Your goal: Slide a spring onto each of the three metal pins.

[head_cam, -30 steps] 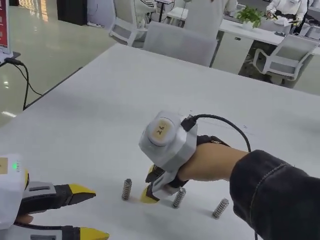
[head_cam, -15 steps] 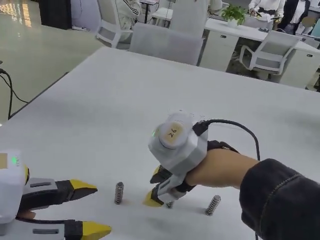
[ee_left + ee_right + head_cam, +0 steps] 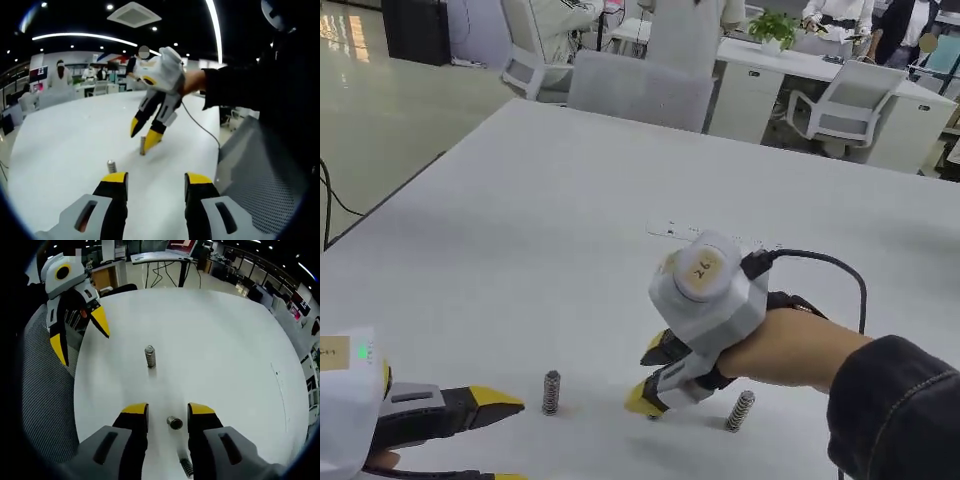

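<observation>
**Right jaws straddle the middle spring, left jaws gape empty**

In its own view the right gripper (image 3: 168, 411) has its yellow-tipped jaws parted. The middle spring (image 3: 175, 422) stands between the tips, showing a round metal top. A sliver of table (image 3: 570, 200) shows on each side of it, so the jaws bracket the spring without clenching it. Whether either tip grazes it I cannot tell.

From those jaws the left spring (image 3: 150, 356) stands upright at 12 o'clock, well apart. The right spring (image 3: 186, 466) peeks out at 6 o'clock, low between the jaw bodies.

In the head view the hand (image 3: 780, 345) tilts this gripper down toward 7 o'clock, its tips at the tabletop. The three springs run in a row across the near part of the table, with the right one leaning a little.

The left gripper (image 3: 157, 179) sits at 8 o'clock in the head view, above the table's near edge. Its jaws are spread wide, holding and touching nothing. In its own view they point at 12 o'clock toward the left spring, which stands just ahead of the tips and apart from them
</observation>
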Demonstrator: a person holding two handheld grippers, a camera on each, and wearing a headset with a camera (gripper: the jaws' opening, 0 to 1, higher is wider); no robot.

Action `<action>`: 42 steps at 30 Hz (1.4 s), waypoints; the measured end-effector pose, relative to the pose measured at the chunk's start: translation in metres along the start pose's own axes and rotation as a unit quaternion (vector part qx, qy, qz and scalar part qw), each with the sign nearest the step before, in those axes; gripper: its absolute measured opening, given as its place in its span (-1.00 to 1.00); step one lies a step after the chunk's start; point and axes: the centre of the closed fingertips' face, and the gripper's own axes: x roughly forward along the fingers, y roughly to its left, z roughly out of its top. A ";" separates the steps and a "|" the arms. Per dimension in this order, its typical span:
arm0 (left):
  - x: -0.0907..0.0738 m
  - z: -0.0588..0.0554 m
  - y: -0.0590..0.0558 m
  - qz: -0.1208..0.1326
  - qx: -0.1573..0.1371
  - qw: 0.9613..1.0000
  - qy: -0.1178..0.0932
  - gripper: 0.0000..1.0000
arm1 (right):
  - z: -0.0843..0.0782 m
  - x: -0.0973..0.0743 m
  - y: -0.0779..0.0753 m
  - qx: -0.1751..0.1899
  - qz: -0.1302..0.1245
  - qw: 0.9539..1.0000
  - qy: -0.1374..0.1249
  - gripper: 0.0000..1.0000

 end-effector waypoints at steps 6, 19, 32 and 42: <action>0.000 -0.001 -0.001 0.002 -0.001 1.000 0.003 -0.21 | -0.011 -0.007 -0.002 0.017 -0.010 1.000 -0.006 -0.42; 0.000 -0.002 0.002 0.011 -0.009 1.000 -0.003 -0.20 | -0.034 -0.017 0.009 0.053 -0.020 0.998 -0.021 -0.42; -0.002 -0.001 0.004 0.017 -0.018 1.000 -0.012 -0.18 | -0.063 -0.029 0.028 0.092 -0.033 0.995 -0.034 -0.42; -0.001 -0.002 0.007 0.019 -0.022 0.999 -0.014 -0.17 | -0.088 -0.046 0.025 0.132 -0.061 0.988 -0.049 -0.42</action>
